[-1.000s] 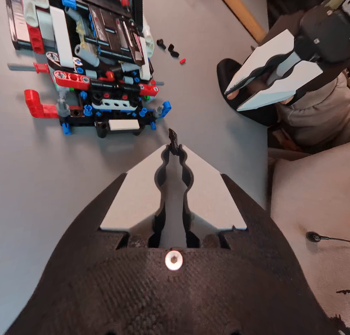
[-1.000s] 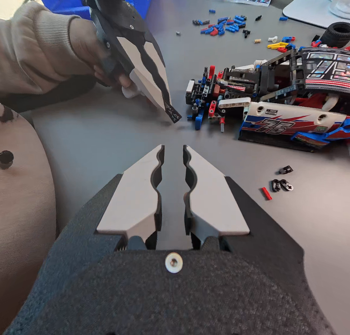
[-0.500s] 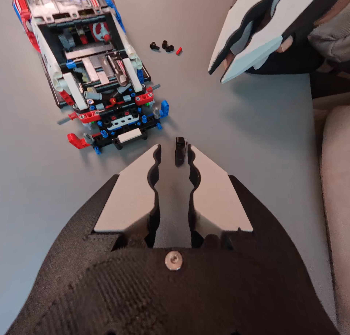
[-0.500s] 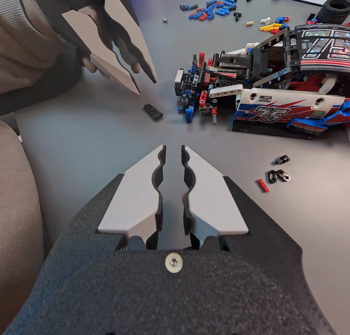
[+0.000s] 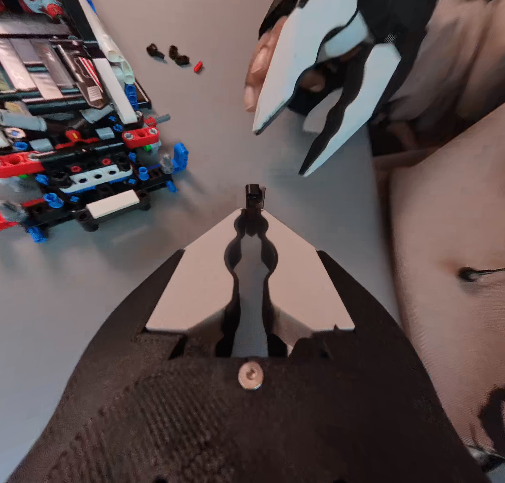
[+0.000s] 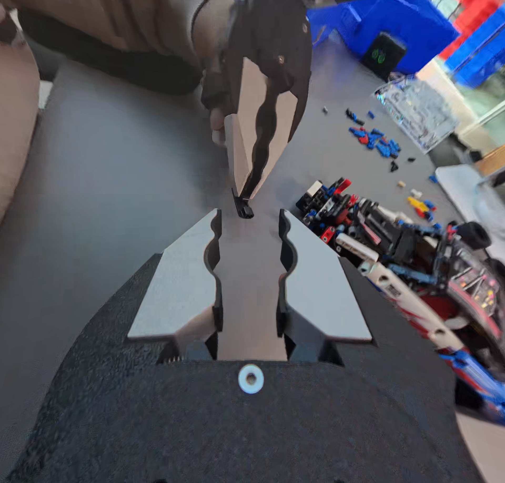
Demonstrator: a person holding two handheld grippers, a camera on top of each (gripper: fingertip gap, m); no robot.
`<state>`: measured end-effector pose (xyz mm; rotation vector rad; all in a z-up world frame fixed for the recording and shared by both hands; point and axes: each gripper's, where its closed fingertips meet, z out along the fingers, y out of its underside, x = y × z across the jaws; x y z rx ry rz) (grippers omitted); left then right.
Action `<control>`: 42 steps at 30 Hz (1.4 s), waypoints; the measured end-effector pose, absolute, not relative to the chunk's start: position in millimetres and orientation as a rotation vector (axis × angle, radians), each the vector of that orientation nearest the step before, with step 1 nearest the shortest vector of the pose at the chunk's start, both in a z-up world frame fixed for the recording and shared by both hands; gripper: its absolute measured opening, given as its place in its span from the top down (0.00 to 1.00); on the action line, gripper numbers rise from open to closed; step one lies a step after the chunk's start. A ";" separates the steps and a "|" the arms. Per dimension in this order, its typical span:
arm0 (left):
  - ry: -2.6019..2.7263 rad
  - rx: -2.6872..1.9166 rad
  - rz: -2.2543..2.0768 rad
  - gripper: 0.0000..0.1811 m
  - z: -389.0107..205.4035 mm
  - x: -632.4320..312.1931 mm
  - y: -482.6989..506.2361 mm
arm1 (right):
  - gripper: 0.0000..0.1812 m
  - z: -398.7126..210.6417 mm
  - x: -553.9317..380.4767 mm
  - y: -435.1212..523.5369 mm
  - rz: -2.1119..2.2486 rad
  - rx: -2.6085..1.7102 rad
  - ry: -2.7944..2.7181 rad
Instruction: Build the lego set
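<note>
My left gripper [image 5: 251, 212] is shut on a small black lego piece [image 5: 254, 198], which sticks out beyond its tips just above the grey table [image 5: 218, 101]. The part-built lego car [image 5: 82, 147] lies to its left. In the right wrist view the left gripper [image 6: 244, 194] points down with the black piece [image 6: 244, 210] at its tip. My right gripper [image 6: 250, 211] is open and empty, its jaws wide apart, just short of that piece. It also shows in the left wrist view [image 5: 280, 153], above and to the right. The car [image 6: 382, 251] lies to its right.
Two small black pieces [image 5: 179, 56] and a red pin [image 5: 198, 66] lie beside the car. A heap of loose blue and red pieces [image 6: 377, 139], a clear plastic sheet [image 6: 415, 115] and blue bins [image 6: 396, 33] are farther back. A beige cushion [image 5: 451, 224] borders the table. The tips of one gripper are about 4 cm away from the tips of the other.
Half a second ago the left gripper was open with the black piece lying on the table; now it is shut on it again. The right gripper has opened wider and moved close to the piece.
</note>
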<state>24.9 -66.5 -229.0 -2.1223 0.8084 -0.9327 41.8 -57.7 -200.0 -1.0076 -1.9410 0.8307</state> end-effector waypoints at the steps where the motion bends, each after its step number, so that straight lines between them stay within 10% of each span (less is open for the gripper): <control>1: 0.757 -2.100 -1.065 0.97 -221.6 28.4 -69.5 | 0.75 -201.5 38.3 -62.0 0.763 -0.887 -1.982; 7: 0.568 -1.994 -1.405 0.97 -196.4 29.6 -71.3 | 0.96 -198.5 22.3 -71.0 0.713 -0.688 -1.993; 12: 0.750 -1.866 -1.026 0.78 -184.3 24.0 -60.8 | 0.97 -201.9 30.5 -58.7 1.409 -1.524 -1.929; 26: 1.027 -1.643 -0.314 0.94 -182.3 31.3 -50.1 | 0.94 -164.0 25.2 -45.9 2.157 -1.720 -1.458; 42: 0.606 -1.257 -1.219 0.95 -95.0 16.0 -79.1 | 0.92 -207.4 111.2 59.1 0.855 -1.465 -1.786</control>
